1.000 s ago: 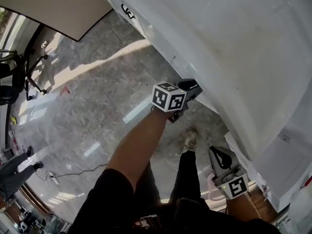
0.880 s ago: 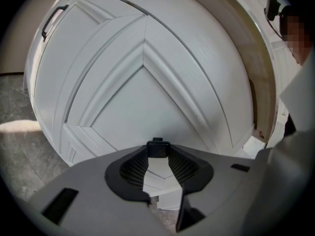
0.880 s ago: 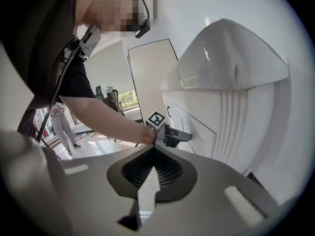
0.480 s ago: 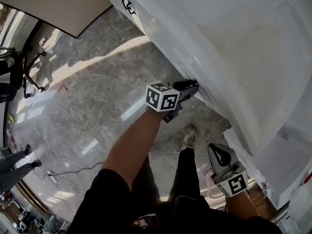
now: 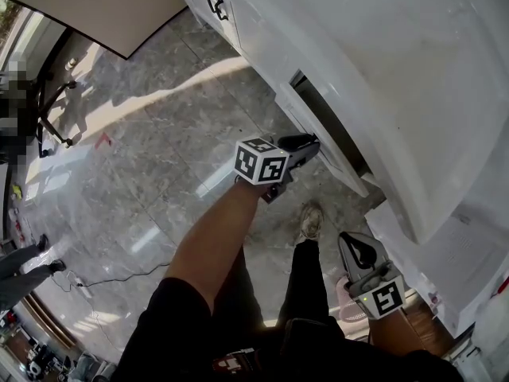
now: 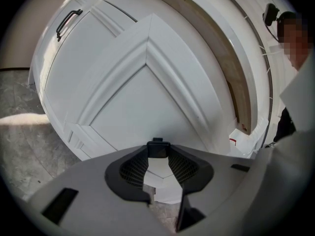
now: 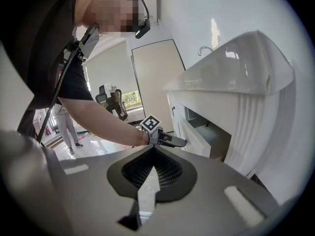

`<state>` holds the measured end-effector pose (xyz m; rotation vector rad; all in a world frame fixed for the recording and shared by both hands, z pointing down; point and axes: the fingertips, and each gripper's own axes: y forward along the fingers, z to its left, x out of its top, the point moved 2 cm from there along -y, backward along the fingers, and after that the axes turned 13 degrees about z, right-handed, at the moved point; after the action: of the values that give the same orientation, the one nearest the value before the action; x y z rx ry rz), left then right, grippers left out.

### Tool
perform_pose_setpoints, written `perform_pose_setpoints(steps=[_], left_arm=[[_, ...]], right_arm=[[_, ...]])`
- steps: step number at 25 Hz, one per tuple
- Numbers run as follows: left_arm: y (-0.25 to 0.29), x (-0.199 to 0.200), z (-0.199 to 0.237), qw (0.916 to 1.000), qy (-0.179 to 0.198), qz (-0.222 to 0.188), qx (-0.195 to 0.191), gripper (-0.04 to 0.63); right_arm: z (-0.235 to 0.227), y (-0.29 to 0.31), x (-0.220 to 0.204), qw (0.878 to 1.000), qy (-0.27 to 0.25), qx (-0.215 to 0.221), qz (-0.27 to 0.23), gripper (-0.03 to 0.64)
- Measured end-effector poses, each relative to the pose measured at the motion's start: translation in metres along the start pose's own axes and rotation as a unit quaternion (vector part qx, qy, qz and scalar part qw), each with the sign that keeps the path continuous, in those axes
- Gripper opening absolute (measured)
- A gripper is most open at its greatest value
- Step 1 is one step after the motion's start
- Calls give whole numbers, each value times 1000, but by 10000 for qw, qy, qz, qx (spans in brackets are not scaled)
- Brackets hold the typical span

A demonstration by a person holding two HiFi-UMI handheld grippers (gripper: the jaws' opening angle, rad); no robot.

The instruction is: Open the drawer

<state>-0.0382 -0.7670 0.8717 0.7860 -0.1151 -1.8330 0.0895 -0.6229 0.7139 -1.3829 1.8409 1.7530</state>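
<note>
A: Where is the drawer [image 5: 343, 172] to be found?
B: It is set in the white cabinet [image 5: 262, 46] under the basin [image 5: 413, 54]. It is seen partly pulled out, with a dark gap shown between its front panel and the cabinet face. In the right gripper view its pale inside is also exposed.
A: How is the left tool [image 5: 308, 143] placed?
B: It is held out toward the drawer front, and its jaws are clamped on the small dark handle [image 6: 158, 148] fixed to the panel. In the left gripper view the handle is pinched right at the jaw tips, and most of the background is filled by the white panel.
A: And the right tool [image 5: 350, 245]?
B: It is kept low, near the person's side and well apart from the drawer. Its jaws are brought together at the tips, and nothing is held between them.
A: What else can be made out?
B: A marker cube [image 5: 261, 161] is carried on the left tool. A grey marbled floor [image 5: 159, 126] is spread below, and a shoe [image 5: 311, 225] is planted on it beneath the left tool. A second black handle [image 5: 216, 5] is mounted farther along the cabinet. A tap [image 7: 204, 49] is seen above the basin in the right gripper view.
</note>
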Motion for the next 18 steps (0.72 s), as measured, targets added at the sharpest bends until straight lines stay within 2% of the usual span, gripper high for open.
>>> perform_pose_setpoints(steps=[4,7,18], left_arm=[[-9,-7,-1,10000,-12,10,4,129],[-15,-12,0,10000,-21,2,11,129],[-30,-28,-2,10000,-33,36,9,129]], right_arm=[[9,2,6,9999,-77,63,-127,-2],[14,3,4,10000,-34,47,6,-2],[26,5,21,9987,-279,128,-413,-2]])
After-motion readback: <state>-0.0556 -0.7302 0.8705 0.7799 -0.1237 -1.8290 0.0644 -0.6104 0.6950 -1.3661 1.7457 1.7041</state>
